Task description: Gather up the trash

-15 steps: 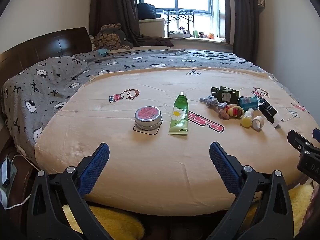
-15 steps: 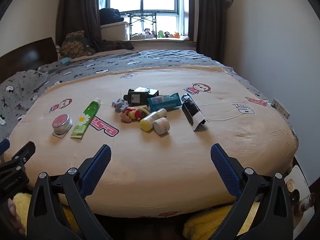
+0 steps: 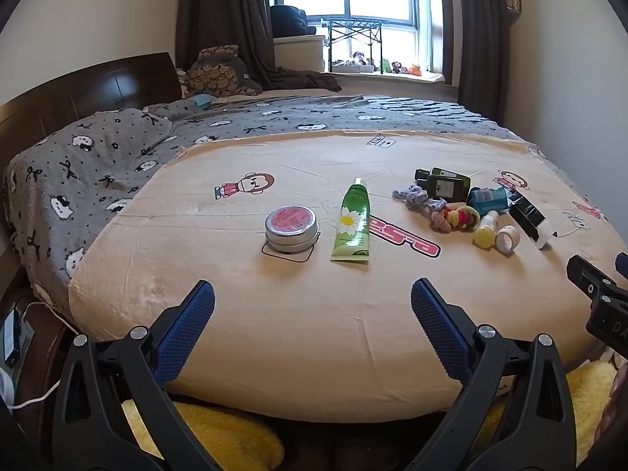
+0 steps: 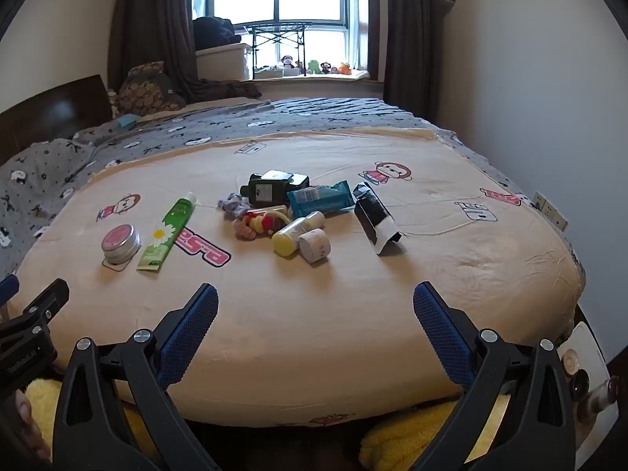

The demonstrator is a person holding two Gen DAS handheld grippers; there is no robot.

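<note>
Small items lie scattered on a beige blanket [image 3: 314, 333] over a bed. A round tin with a pink lid [image 3: 291, 224] [image 4: 121, 243] sits beside a green tube with a daisy [image 3: 351, 221] [image 4: 168, 229]. Farther right is a cluster: dark green bottle [image 3: 447, 186] [image 4: 271, 188], teal packet [image 4: 320, 198], black carton [image 4: 375, 218], yellow-capped bottle [image 4: 296, 231], white jar [image 4: 315, 246] and coloured hair ties [image 4: 257, 221]. My left gripper [image 3: 313, 306] and right gripper [image 4: 315, 306] hover open at the near bed edge, nothing between their fingers.
A grey patterned cover [image 3: 98, 172] spreads over the bed's far and left side, with a dark headboard [image 3: 78, 90]. A window sill with small toys [image 4: 314, 68] is at the back. Yellow fluffy mats [image 3: 219, 435] lie on the floor below. A wall [image 4: 549, 117] runs along the right.
</note>
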